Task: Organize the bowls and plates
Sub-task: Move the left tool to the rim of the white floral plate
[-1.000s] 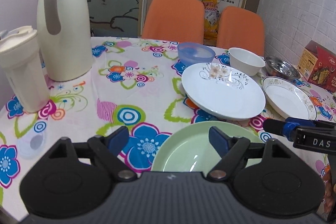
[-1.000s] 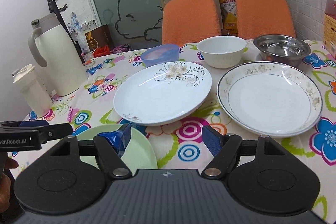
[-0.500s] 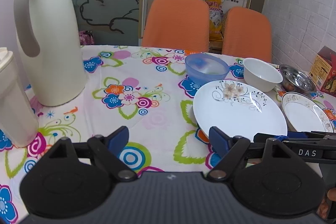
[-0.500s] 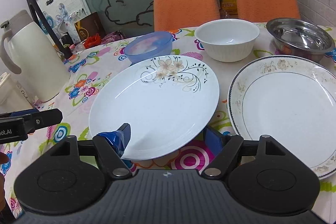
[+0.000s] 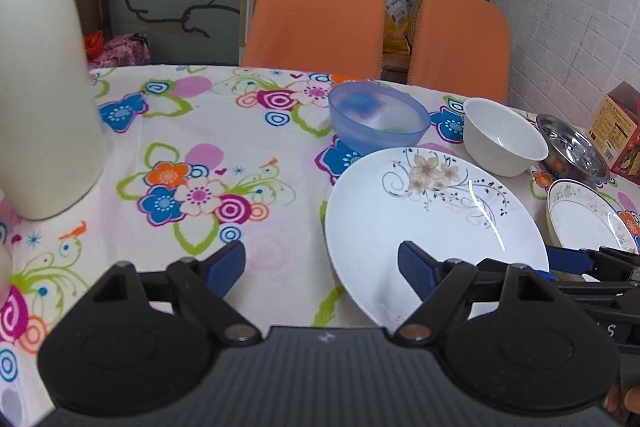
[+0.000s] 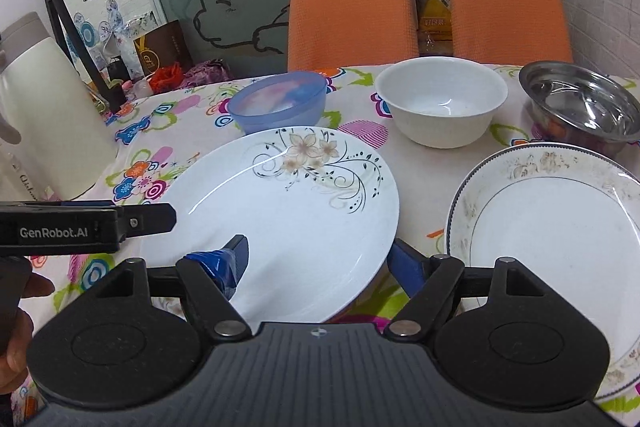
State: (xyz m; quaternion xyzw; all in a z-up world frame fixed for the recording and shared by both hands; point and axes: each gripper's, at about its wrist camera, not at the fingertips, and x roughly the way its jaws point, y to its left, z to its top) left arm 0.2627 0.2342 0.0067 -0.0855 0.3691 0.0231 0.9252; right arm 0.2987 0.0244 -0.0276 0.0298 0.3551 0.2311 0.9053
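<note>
right gripper (image 6: 318, 261): fingers spread apart, low over the near edge of the flowered white plate (image 6: 280, 219) — one blue pad over the plate, the other just off its right rim; whether they touch it is unclear.
left gripper (image 5: 322, 265): fingers apart, holding nothing, above the tablecloth (image 5: 180, 187) just left of the same plate.
flowered white plate: on the table centre, its near side looks slightly raised.
other plate: a gold-trimmed plate (image 6: 560, 227) lies flat just to the right.
bowls: blue plastic bowl (image 6: 278, 101), white bowl (image 6: 440, 99) and steel bowl (image 6: 580, 103) in a row behind the plates — well apart from both grippers.
far left: a cream thermos jug (image 5: 40, 75).
</note>
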